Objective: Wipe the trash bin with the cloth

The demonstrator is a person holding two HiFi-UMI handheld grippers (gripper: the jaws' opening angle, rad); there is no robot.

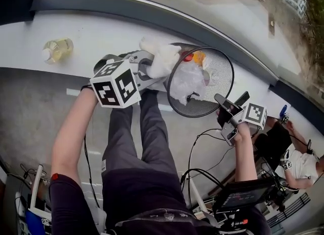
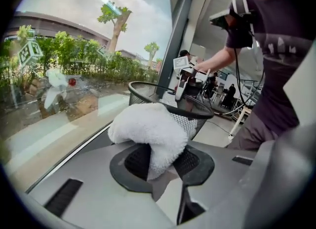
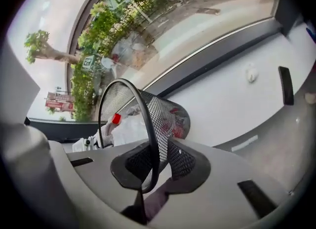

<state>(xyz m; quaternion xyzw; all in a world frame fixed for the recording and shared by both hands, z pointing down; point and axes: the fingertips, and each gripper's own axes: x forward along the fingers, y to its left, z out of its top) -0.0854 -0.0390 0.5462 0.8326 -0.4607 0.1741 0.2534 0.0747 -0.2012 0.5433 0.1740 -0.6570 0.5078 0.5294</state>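
The left gripper's (image 2: 160,161) jaws are clenched on a white fluffy cloth (image 2: 148,129), which bulges out over the pads. The cloth lies against the outside of the round black wire-mesh trash bin (image 2: 192,117), at its rim. The right gripper's (image 3: 158,161) jaws grasp the opposite side of that rim, with the hoop and a strip of mesh wall (image 3: 163,114) running between the pads.

In the head view the bin (image 1: 220,67) sits between the two grippers with its mouth towards the camera. The left gripper (image 1: 152,69) and cloth (image 1: 162,59) are at its left edge, the right gripper (image 1: 230,110) at its lower right. Inside it are a crumpled pale plastic bag (image 1: 185,79) and some red and orange scraps. Whether its base rests on anything cannot be told.

The bin overlaps the front edge of a long pale grey ledge (image 1: 101,31), which follows a curved window with a dark frame (image 1: 152,13). A clear plastic bottle of yellowish liquid (image 1: 57,49) lies on the ledge, well to the left. Below the ledge is a grey floor (image 1: 35,102), with black cables (image 1: 202,153) trailing near the person's legs. Beyond the glass are trees, a hedge and bare ground. Another person (image 1: 298,163) is at the lower right.
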